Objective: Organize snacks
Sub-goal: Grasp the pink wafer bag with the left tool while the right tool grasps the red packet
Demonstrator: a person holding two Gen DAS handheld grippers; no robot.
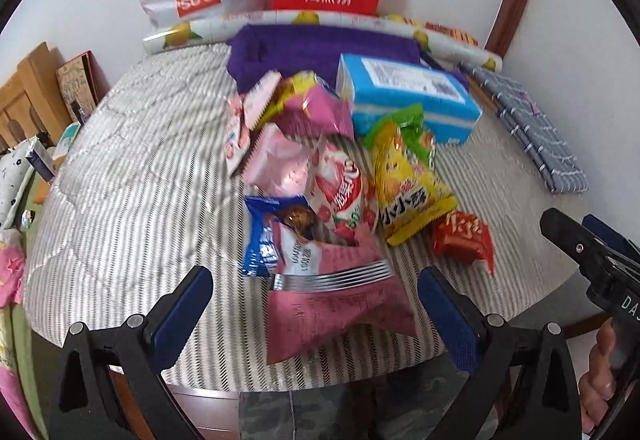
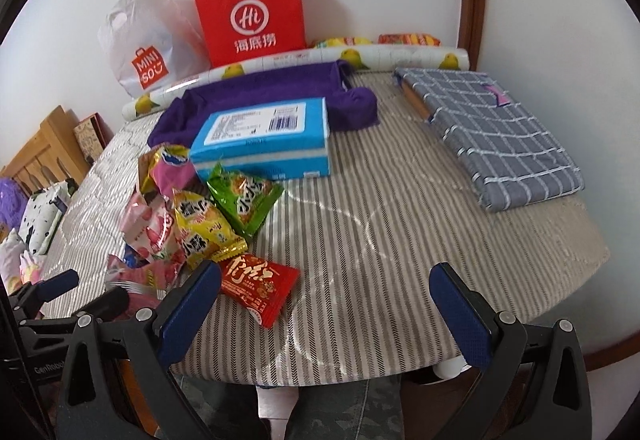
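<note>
While the snacks are lying in a loose heap on the striped tablecloth (image 2: 360, 240), we are holding both grippers low at the near edge, with nothing picked up yet. We are keeping the left gripper (image 1: 316, 300) spread wide around the near end of a pink packet (image 1: 336, 308), its fingers apart and not touching it, probably lining up a first grab. We are holding the right gripper (image 2: 326, 304) equally wide and empty, facing the bare right part of the cloth, with the red packet (image 2: 260, 284) lying just beside its left finger. Further in, the yellow packet (image 2: 204, 236) and green packet (image 2: 244, 200) are overlapping, and the blue box (image 2: 264, 138) is sitting behind them on a purple cloth (image 2: 260, 88). We are judging that the open space on the right is being kept free for sorted items; the folded checked cloth (image 2: 492, 144) and the two bags, red (image 2: 252, 16) and white (image 2: 140, 40), at the far wall are staying clear of the pile.
</note>
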